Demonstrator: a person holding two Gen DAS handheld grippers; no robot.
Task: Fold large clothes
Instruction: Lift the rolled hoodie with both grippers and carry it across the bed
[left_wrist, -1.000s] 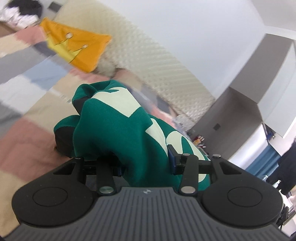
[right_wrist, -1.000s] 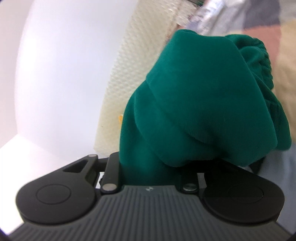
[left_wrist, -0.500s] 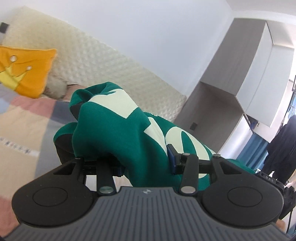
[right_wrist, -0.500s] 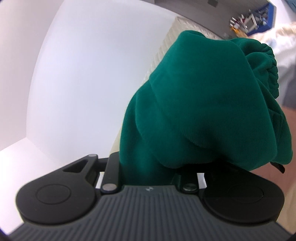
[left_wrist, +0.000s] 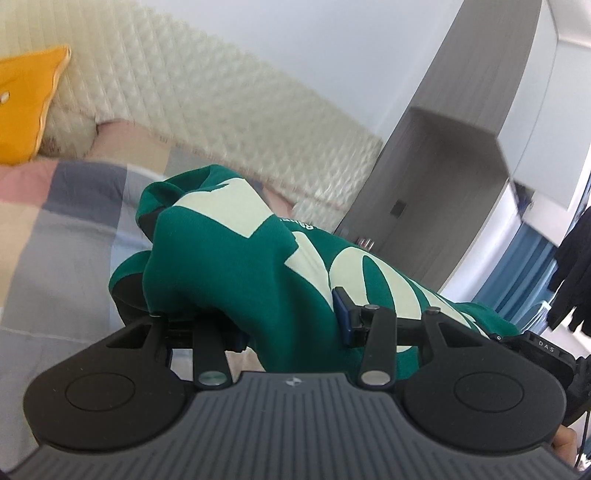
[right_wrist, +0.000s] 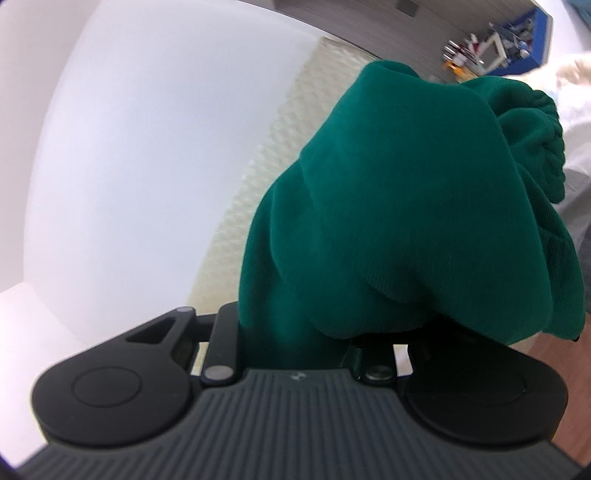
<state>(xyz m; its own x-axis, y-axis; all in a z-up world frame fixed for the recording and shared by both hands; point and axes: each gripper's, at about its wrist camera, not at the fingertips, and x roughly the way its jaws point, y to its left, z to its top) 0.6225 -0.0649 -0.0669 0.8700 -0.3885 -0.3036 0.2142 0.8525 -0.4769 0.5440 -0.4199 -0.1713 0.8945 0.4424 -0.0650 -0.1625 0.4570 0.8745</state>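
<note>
As both views sweep sideways across the room, the yellow cushion has slid from upper centre to the far left edge of the frame. Left gripper stays part-closed, clamped on the green sweatshirt; right gripper likewise pinches it, bunched at frame centre. Likely a carry toward a laying spot; folding not begun.

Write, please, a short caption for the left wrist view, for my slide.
Left claw shut on a bunched green sweatshirt with pale lettering, above a patchwork bedspread.
</note>
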